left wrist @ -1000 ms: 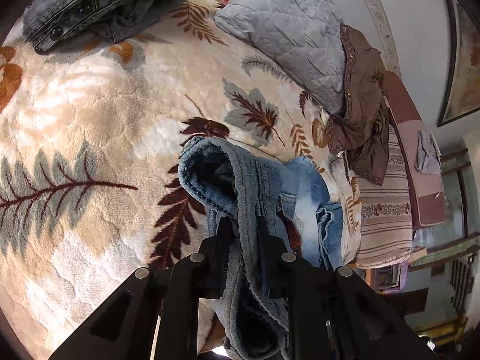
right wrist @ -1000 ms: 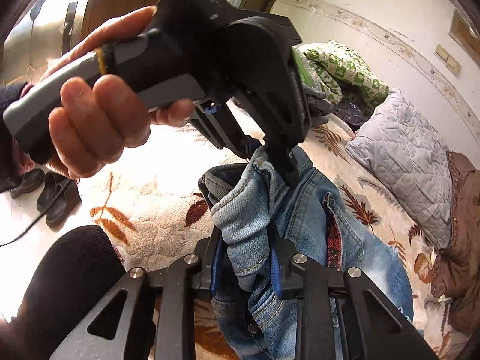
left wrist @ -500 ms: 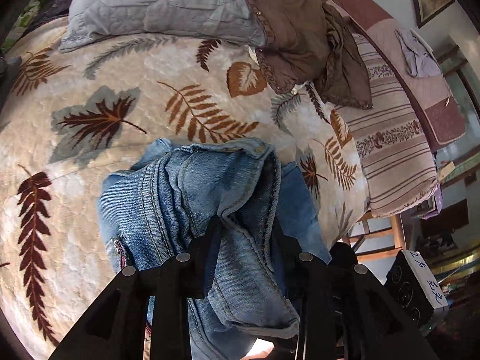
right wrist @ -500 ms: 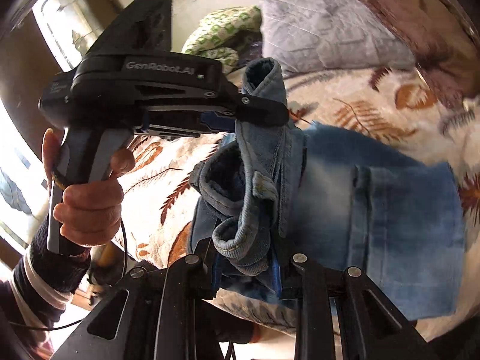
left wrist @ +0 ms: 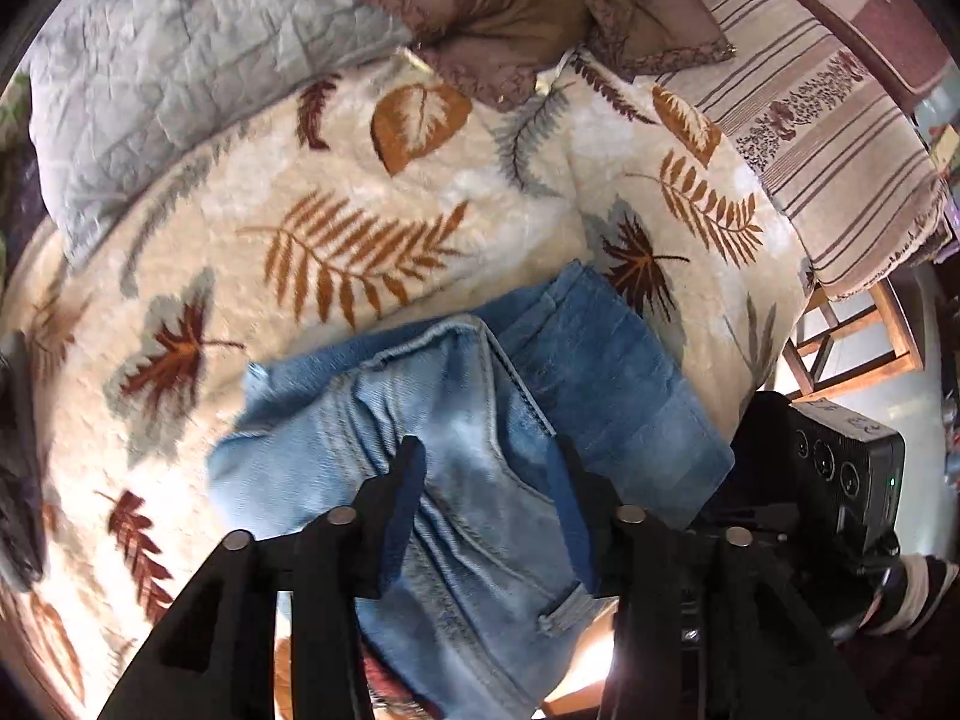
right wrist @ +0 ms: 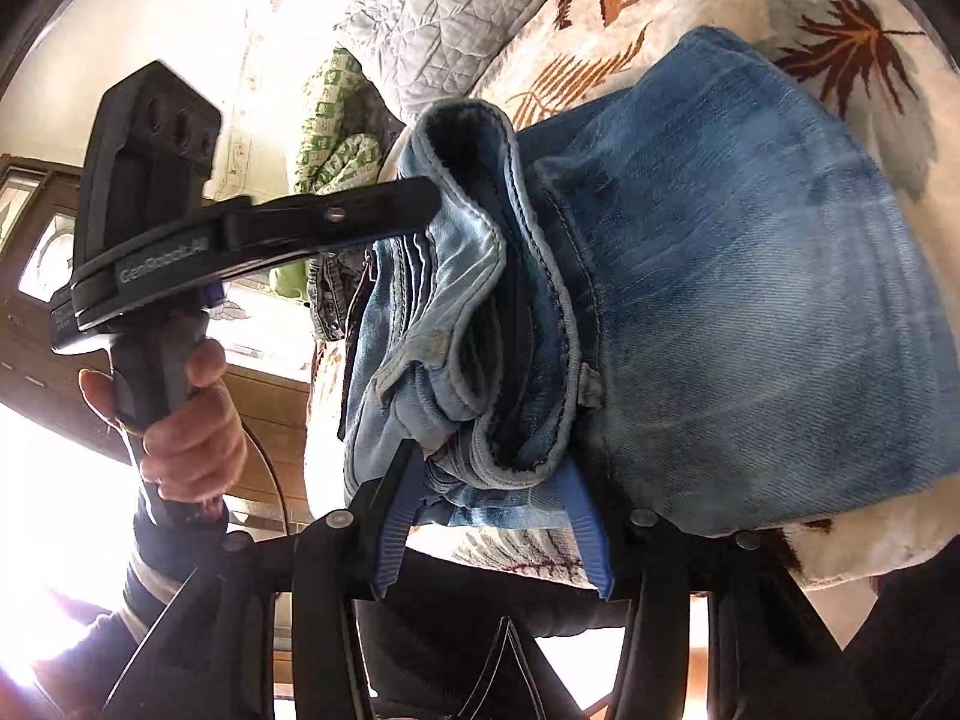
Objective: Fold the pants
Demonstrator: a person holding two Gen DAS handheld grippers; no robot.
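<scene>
home bedroom | leaf-print blanket on bed | quilted pillow | wooden door

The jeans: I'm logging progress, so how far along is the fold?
Done: the jeans already lie doubled in layers on the leaf-print blanket. In hand: the left gripper and right gripper both stand open around the waistband end, apparently letting go. Left: the thick waistband edge looks bunched, so it needs flattening, perhaps another fold.
</scene>
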